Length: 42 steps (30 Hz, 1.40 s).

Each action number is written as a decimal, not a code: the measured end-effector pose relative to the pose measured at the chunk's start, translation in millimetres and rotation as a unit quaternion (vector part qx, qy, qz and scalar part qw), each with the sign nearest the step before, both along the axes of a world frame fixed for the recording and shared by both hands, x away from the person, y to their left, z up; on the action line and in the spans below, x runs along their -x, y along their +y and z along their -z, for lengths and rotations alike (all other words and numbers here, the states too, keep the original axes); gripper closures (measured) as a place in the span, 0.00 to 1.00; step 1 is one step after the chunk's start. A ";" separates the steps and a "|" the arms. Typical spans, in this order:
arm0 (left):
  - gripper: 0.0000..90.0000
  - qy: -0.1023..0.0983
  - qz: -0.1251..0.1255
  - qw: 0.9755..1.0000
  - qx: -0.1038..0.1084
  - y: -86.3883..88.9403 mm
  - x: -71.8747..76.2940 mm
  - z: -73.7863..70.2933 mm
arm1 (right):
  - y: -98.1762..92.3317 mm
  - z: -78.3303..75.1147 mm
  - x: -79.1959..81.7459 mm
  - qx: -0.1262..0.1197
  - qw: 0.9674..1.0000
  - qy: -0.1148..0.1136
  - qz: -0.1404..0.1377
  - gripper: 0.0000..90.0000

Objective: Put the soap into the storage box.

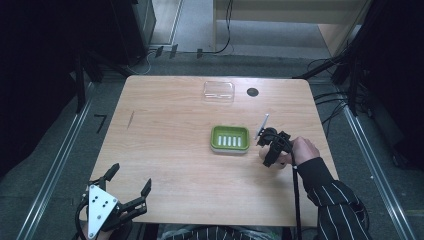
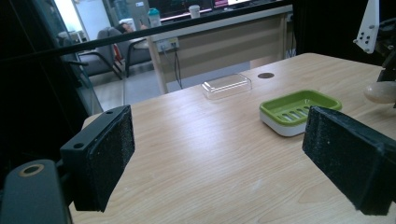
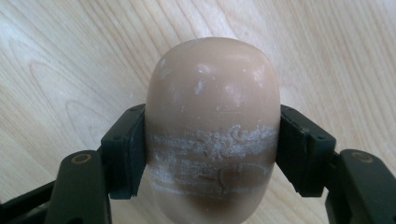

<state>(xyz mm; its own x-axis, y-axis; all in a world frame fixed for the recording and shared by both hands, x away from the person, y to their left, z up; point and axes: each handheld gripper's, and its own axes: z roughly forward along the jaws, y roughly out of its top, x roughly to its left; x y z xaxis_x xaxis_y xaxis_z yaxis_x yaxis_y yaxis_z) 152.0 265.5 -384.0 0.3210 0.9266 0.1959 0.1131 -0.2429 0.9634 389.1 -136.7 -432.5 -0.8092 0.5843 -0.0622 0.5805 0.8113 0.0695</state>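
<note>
The right claw (image 3: 212, 140) pinches a tan soap bar (image 3: 212, 126) over the tabletop (image 1: 165, 150), just right of the green soap dish (image 1: 229, 138), perhaps hovering. The left claw (image 1: 131, 181) hangs spread at the near left corner.

The light wooden table (image 1: 170, 150) carries a green soap dish (image 1: 229, 138) near its middle, a clear plastic lid (image 1: 219, 91) by the far edge, and beside that lid a dark round spot (image 1: 252, 92), possibly a cable hole.

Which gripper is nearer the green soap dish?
Right. The right gripper, shut on the soap, is just right of the dish; the left gripper is open at the table's near-left edge.
</note>
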 end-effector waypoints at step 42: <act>0.11 0.001 -0.019 1.000 0.002 5.6 7.2 0.2 | 35.0 -23.8 -23.9 0.003 0.996 -0.035 -0.080 0.38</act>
